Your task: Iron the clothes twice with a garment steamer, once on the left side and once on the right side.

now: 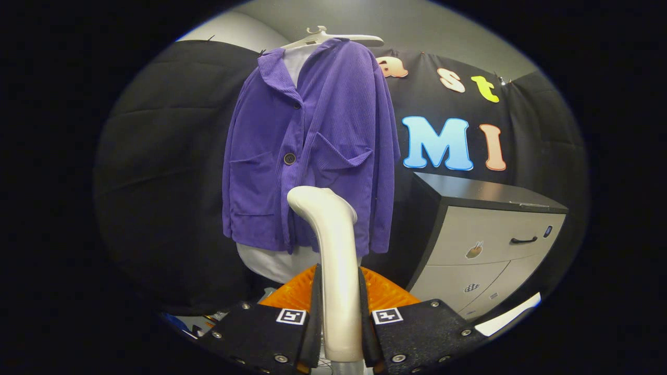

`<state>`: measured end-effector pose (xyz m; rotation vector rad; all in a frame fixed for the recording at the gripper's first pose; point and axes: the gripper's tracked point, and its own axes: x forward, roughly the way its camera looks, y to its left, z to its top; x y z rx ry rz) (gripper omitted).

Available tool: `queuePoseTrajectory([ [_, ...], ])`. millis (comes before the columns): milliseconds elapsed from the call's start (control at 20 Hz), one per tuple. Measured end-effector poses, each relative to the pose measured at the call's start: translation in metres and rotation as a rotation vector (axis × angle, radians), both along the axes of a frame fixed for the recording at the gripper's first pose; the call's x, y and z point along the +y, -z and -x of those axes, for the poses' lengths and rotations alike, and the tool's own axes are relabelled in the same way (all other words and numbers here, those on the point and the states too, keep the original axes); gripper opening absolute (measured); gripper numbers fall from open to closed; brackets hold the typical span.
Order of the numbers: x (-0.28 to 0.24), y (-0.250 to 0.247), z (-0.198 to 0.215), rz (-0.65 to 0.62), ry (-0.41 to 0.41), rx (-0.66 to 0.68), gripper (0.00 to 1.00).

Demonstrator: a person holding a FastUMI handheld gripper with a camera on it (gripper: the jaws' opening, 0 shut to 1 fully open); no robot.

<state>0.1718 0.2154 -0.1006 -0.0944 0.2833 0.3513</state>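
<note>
A purple corduroy jacket (312,151) hangs on a white hanger (333,37) over a white undershirt (279,263), straight ahead of the fingers. My gripper (338,312) is shut on the cream handle of the garment steamer (336,260), which stands upright between the fingers. The steamer's curved head (318,200) points up and left, in front of the jacket's lower middle, near the button line. Whether the head touches the cloth cannot be told.
A cabinet with a dark top and pale drawers (490,250) stands to the right of the jacket, close beside its right sleeve. The black booth wall (167,172) hangs behind and to the left.
</note>
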Motion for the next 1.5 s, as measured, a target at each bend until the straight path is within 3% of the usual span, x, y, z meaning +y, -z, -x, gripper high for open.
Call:
queuePoseTrajectory([
  [650, 0.015, -0.147, 0.0, -0.103, -0.054, -0.265, 0.32],
  [1250, 0.086, -0.285, -0.032, -0.217, -0.149, -0.477, 0.32],
  [1500, 0.126, -0.314, -0.044, -0.239, -0.19, -0.508, 0.32],
])
